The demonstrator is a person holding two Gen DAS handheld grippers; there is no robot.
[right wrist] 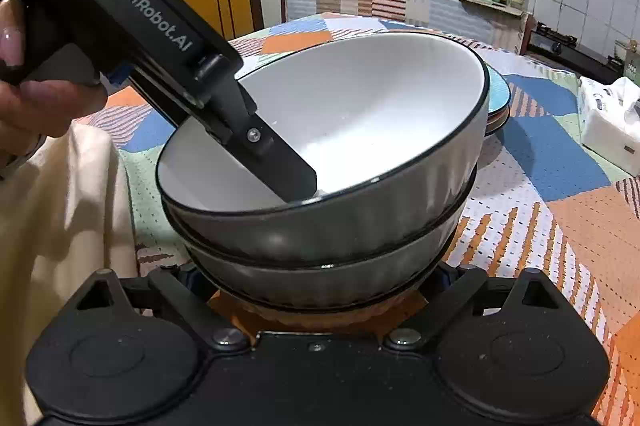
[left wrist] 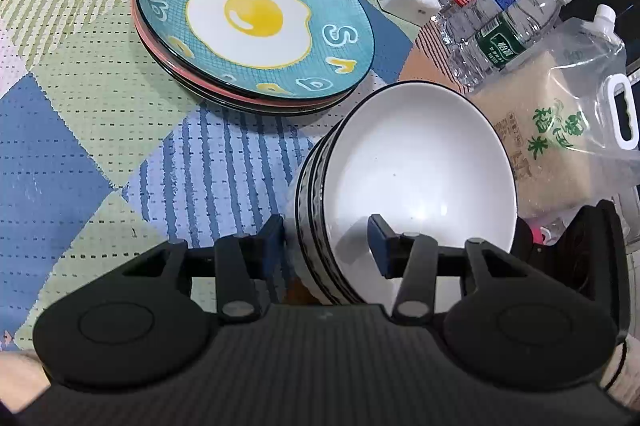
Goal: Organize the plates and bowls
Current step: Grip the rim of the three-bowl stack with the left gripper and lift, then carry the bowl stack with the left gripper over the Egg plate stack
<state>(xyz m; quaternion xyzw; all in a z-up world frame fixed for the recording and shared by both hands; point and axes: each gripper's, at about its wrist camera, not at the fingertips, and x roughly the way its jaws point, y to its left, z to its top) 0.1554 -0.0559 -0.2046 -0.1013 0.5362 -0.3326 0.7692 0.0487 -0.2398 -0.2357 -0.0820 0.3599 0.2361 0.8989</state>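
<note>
Status: mostly sorted, as far as I can judge. Plates [left wrist: 256, 22] are stacked in one pile ahead and to the left of the left gripper [left wrist: 326, 246]; top one is teal glazed ceramic with a fried-egg print and letters round the rim, pink and dark rims showing under it. Bowls [left wrist: 400, 178] are nested in one stack, at least three deep by the rims, right at the left gripper's tips.

Left gripper: narrow, astride the near wall of the bowl stack, one finger inside the top bowl, the other outside against the stack. Pads look pressed on the wall, so I read it as gripping. The stack looks tilted in the left wrist view, could be lens.

Right gripper [right wrist: 320, 278]: fingertips hidden under the bowl stack. Jaws sit wide either side of the lower bowl; can't tell if they grip it or just flank it.

Materials: bowls are smooth, glossy white inside with thin black rims; outside looks grey and ribbed on the lower ones. Hard, slick, chip-prone. Tablecloth [left wrist: 100, 106] is woven patchwork in orange, blue and green, grippy texture.

Left to do: probably seating the bowl stack square, maybe placing it near the plates.
</note>
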